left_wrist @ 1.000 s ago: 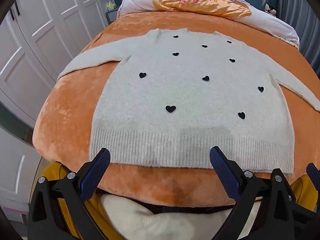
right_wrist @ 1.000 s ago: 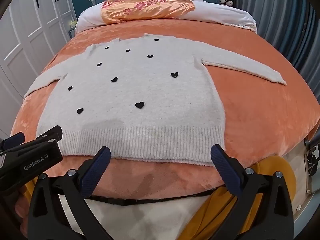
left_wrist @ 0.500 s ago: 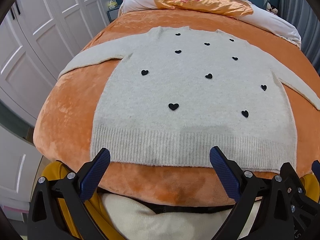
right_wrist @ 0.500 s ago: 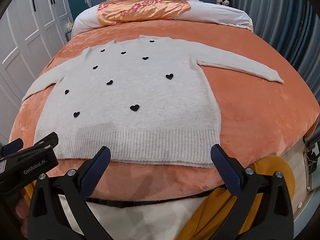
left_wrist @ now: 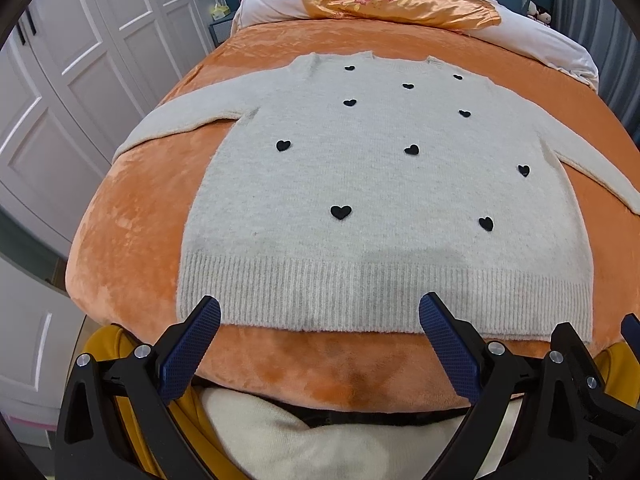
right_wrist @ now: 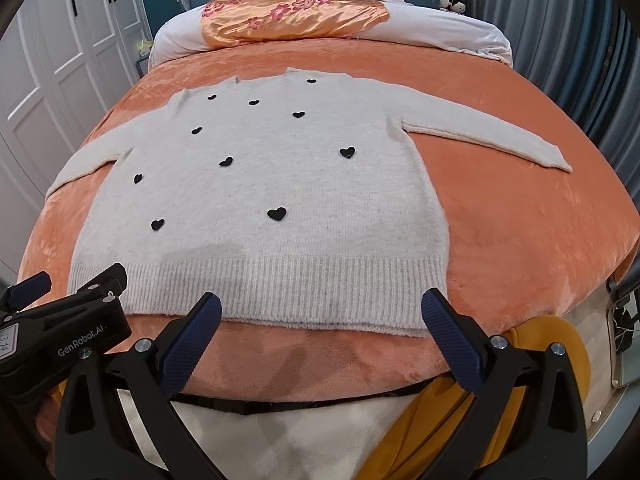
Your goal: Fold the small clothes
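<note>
A cream knit sweater point(left_wrist: 380, 184) with small black hearts lies flat, front up, on the orange bed cover, sleeves spread to both sides. It also shows in the right wrist view point(right_wrist: 272, 184). Its ribbed hem point(left_wrist: 360, 292) faces me at the near edge of the bed. My left gripper point(left_wrist: 320, 320) is open and empty, hovering just before the hem's left half. My right gripper point(right_wrist: 320, 320) is open and empty, just before the hem's right half. The left gripper's body shows at the lower left of the right wrist view point(right_wrist: 64, 336).
The orange bed cover point(right_wrist: 520, 220) rounds off at the near edge. An orange floral quilt point(right_wrist: 292, 12) and white bedding lie at the head. White wardrobe doors point(left_wrist: 60, 100) stand left, a grey curtain point(right_wrist: 560, 40) right. Yellow cloth point(right_wrist: 540, 360) hangs below.
Both grippers have moved slightly forward toward the hem, and the sweater looks a little nearer. Both stay open, and the sweater has not moved.
</note>
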The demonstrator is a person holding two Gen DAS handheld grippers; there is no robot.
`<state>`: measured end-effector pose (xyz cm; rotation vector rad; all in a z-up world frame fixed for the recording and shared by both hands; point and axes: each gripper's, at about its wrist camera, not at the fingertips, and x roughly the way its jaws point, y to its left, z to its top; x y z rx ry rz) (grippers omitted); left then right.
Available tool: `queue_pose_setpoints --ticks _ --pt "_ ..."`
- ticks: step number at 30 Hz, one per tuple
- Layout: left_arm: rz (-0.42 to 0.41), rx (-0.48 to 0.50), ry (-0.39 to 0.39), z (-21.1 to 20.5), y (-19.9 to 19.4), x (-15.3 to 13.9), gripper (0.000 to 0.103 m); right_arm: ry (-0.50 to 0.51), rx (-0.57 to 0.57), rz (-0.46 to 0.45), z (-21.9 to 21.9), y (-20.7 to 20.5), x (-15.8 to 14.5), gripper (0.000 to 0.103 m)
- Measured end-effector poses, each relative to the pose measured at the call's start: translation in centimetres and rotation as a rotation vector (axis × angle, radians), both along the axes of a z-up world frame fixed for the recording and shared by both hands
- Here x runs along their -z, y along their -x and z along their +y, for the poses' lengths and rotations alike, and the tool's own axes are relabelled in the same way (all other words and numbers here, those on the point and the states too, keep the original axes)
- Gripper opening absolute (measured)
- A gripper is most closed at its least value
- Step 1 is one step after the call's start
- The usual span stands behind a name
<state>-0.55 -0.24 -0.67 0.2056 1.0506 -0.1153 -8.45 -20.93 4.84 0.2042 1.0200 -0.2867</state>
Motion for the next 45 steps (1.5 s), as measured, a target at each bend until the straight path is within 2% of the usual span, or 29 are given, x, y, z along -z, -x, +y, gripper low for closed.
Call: queue_pose_setpoints --ticks 45 --pt "-0.003 -0.001 -0.007 0.18 -0.02 0.07 0.096 -0.004 0.002 0.005 0.16 0.04 0.27 0.098"
